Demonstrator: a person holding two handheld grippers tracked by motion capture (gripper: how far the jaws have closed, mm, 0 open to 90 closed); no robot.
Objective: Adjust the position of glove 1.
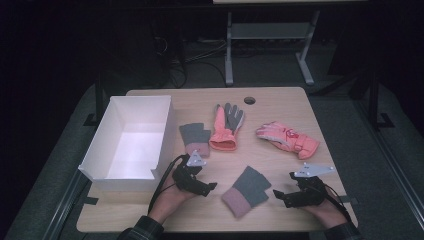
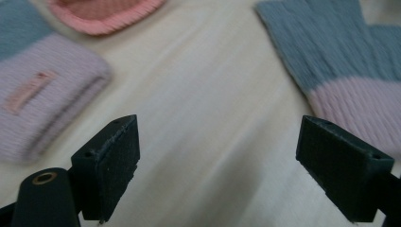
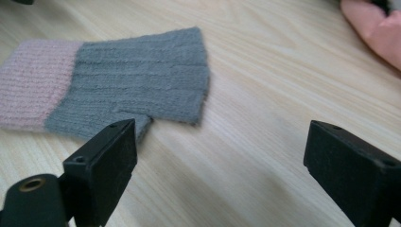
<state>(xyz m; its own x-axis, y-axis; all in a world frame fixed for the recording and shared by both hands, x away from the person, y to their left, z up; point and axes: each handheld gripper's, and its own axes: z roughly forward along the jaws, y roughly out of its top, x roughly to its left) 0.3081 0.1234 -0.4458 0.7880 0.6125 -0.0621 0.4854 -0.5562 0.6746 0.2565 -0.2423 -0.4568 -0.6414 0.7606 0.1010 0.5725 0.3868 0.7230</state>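
High view: light wooden table (image 1: 280,105) with an empty white cardboard box (image 1: 131,137) on its left side. A grey-and-pink knit fingerless glove (image 1: 246,191) lies between the left hand-held gripper (image 1: 206,187) and the right hand-held gripper (image 1: 281,196). Its twin (image 1: 195,138) sits just right of the box, then an orange-cuffed grey work glove (image 1: 225,126), then a pink padded winter glove (image 1: 287,137).

Left gripper view: jaws spread wide, empty, bare table between them, knit gloves on both sides.

Right gripper view: jaws wide too, holding nothing, near glove just beyond the left jaw.
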